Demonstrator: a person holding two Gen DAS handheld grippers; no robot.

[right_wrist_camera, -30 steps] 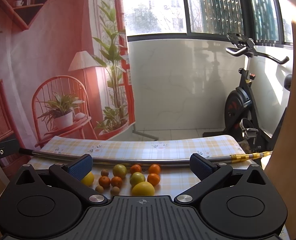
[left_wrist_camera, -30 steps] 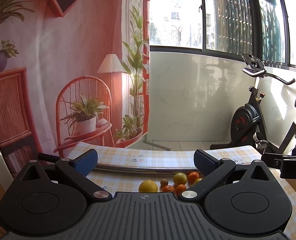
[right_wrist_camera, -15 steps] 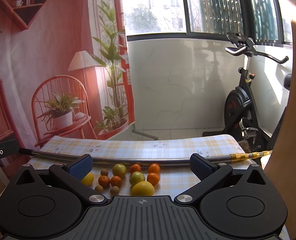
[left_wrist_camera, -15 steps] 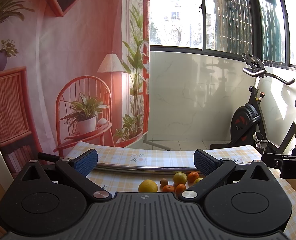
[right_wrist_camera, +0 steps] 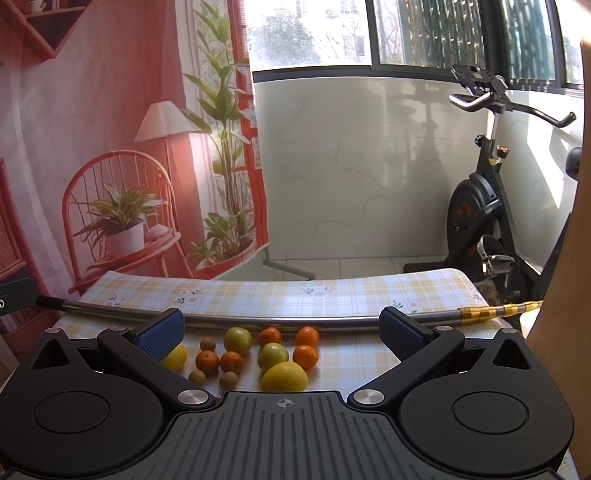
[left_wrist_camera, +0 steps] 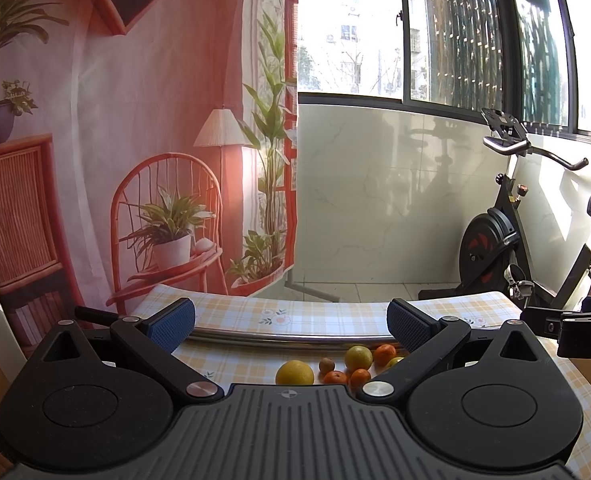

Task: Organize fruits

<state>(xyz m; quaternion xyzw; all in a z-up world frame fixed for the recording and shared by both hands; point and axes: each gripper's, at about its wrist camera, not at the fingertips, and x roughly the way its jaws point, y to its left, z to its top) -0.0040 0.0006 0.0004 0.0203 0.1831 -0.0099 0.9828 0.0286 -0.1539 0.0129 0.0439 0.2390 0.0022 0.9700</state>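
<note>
A printed backdrop point(right_wrist_camera: 75, 128) of a red room with a chair, lamp and potted plants is hanging behind the bench point(right_wrist_camera: 279, 292), and an exercise bike point(right_wrist_camera: 491, 216) is standing on the floor to the right of it, under the window. The bench is wearing a yellow checked cloth with small flowers, and a long metal rod point(right_wrist_camera: 279, 322) is lying across it from side to side, its right end wrapped in yellow tape.

The left tongs point(left_wrist_camera: 291, 322) are hanging above the near edge of the bench with their blue pads spread wide, gripping nothing. The right tongs point(right_wrist_camera: 281, 330) are doing the same, pads wide apart and holding nothing, with the fruit showing between them.

The fruits are sitting loose on the cloth just on the near side of the rod, clustered close together. Nearest the right tongs is lying a large yellow citrus point(right_wrist_camera: 284, 377), and a second yellow fruit point(right_wrist_camera: 175, 357) is peeking out from behind the left pad. Two yellow-green fruits point(right_wrist_camera: 237, 340) are sitting among the mandarins point(right_wrist_camera: 305, 357), five orange ones scattered through the group. Three small brown fruits point(right_wrist_camera: 228, 379) are resting on the left part of the cluster.
</note>
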